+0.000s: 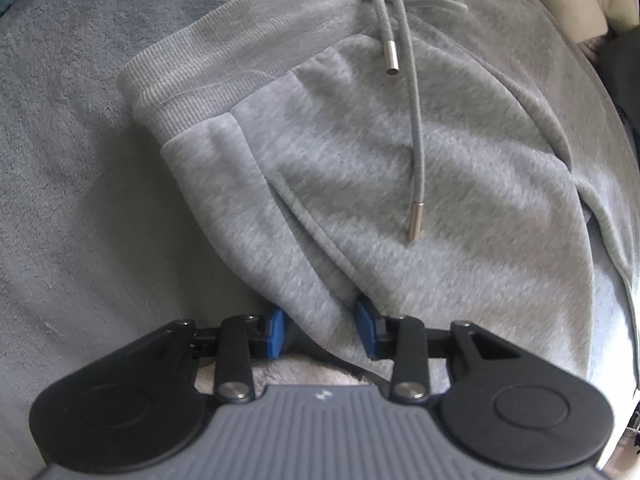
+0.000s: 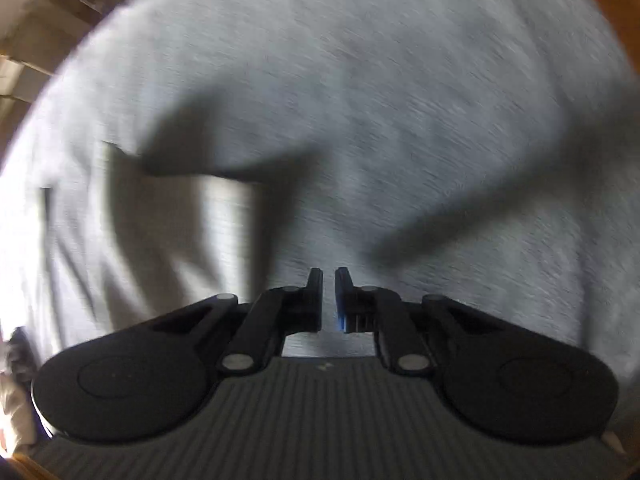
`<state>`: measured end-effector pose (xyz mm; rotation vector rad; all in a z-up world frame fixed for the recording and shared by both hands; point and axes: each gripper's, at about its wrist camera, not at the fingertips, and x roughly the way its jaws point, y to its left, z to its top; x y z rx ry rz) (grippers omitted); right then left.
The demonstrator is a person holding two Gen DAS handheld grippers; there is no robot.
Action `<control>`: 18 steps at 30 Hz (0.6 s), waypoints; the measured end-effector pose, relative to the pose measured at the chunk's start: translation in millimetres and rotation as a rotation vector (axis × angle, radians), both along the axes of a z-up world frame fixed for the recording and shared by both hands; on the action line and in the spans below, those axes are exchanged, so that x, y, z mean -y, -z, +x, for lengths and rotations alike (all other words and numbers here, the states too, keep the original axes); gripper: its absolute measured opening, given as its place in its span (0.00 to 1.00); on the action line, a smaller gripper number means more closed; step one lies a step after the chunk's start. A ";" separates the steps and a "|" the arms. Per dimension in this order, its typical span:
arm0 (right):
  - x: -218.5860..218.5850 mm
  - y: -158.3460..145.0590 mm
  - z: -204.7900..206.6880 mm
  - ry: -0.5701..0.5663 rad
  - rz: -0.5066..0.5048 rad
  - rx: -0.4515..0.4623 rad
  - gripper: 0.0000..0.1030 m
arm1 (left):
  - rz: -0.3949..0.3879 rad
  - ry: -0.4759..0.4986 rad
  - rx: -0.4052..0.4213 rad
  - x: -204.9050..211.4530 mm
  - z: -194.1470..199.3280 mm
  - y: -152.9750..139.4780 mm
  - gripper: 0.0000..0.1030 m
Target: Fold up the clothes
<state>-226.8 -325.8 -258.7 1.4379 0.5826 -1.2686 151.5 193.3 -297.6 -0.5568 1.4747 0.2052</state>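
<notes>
While grey sweatpants (image 1: 360, 168) lie bunched on a pale grey fleecy blanket (image 1: 68, 160) that covers the surface, the left tongs (image 1: 322, 330) pinch a fold of their fabric between blue pads (image 1: 277, 334). The ribbed waistband (image 1: 192, 76) points to the upper left of the left wrist view, with a metal-tipped drawstring (image 1: 416, 152) trailing across the cloth. The right tongs (image 2: 329, 300) are nearly clenched with nothing between them, over the blurred blanket. Brown wood (image 2: 608, 8) shows at the upper right edge there.
</notes>
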 end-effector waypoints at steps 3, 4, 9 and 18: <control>15.2 -28.0 52.4 -0.196 -0.100 0.086 0.08 | -0.007 -0.007 -0.004 10.9 12.9 -0.3 0.37; 20.0 -35.1 74.0 -0.273 -0.124 0.111 0.12 | -0.010 -0.008 -0.005 11.5 13.2 -0.1 0.37; 44.6 -28.2 173.7 -0.497 -0.035 0.149 0.43 | -0.030 -0.013 -0.008 14.4 14.8 1.5 0.38; 80.3 46.5 252.6 -0.428 0.292 -0.073 0.43 | -0.059 -0.001 -0.016 21.6 20.2 4.5 0.39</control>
